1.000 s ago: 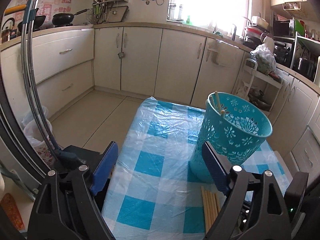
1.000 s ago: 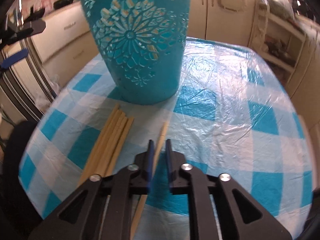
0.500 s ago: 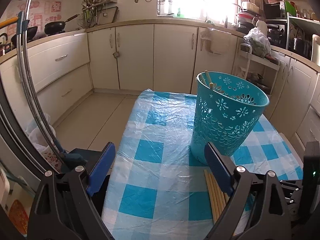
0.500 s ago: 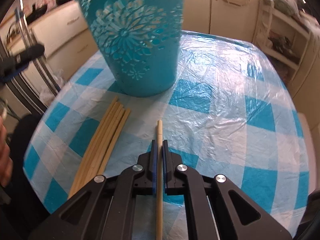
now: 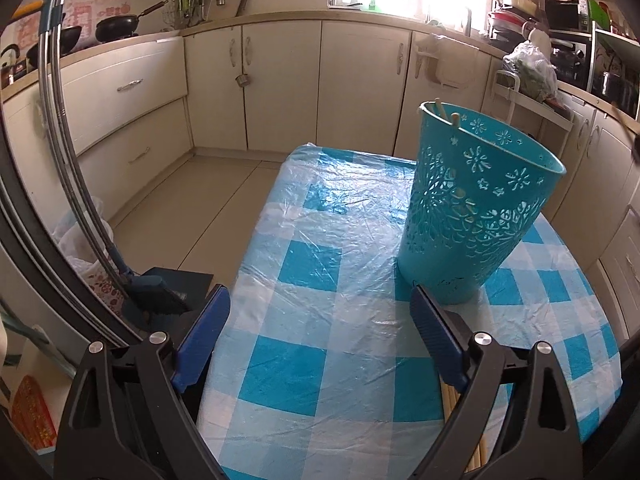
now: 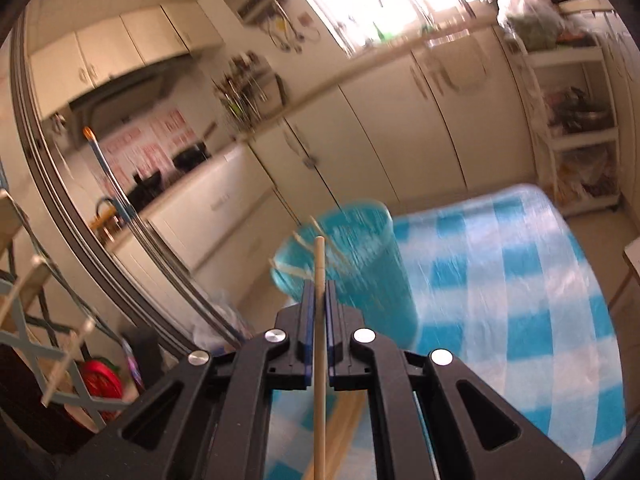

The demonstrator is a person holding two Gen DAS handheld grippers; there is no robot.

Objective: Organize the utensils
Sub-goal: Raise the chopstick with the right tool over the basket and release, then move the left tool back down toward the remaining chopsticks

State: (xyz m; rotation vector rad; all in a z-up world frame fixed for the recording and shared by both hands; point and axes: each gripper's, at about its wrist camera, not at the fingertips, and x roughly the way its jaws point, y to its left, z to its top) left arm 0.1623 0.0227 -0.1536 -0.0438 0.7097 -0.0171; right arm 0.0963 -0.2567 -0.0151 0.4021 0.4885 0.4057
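A teal perforated basket (image 5: 476,216) stands on the table with the blue-and-white checked cover (image 5: 320,320); a few chopsticks lean inside it. My left gripper (image 5: 320,336) is open and empty, low over the table's near edge, with the basket just beyond its right finger. Several loose chopsticks (image 5: 452,404) lie under that finger. My right gripper (image 6: 319,292) is shut on a single wooden chopstick (image 6: 319,340), raised above the table, its tip pointing at the blurred basket (image 6: 352,264). More chopsticks (image 6: 344,424) lie on the table below it.
Cream kitchen cabinets (image 5: 280,92) line the far wall. A broom and dustpan (image 5: 160,292) stand left of the table. A white rack with bags (image 6: 576,120) stands at the right. A chair back (image 6: 44,320) is at the left of the right wrist view.
My right gripper closed on one chopstick, lifted it off the table and tilted up toward the basket. The left gripper stayed open and shifted slightly back.
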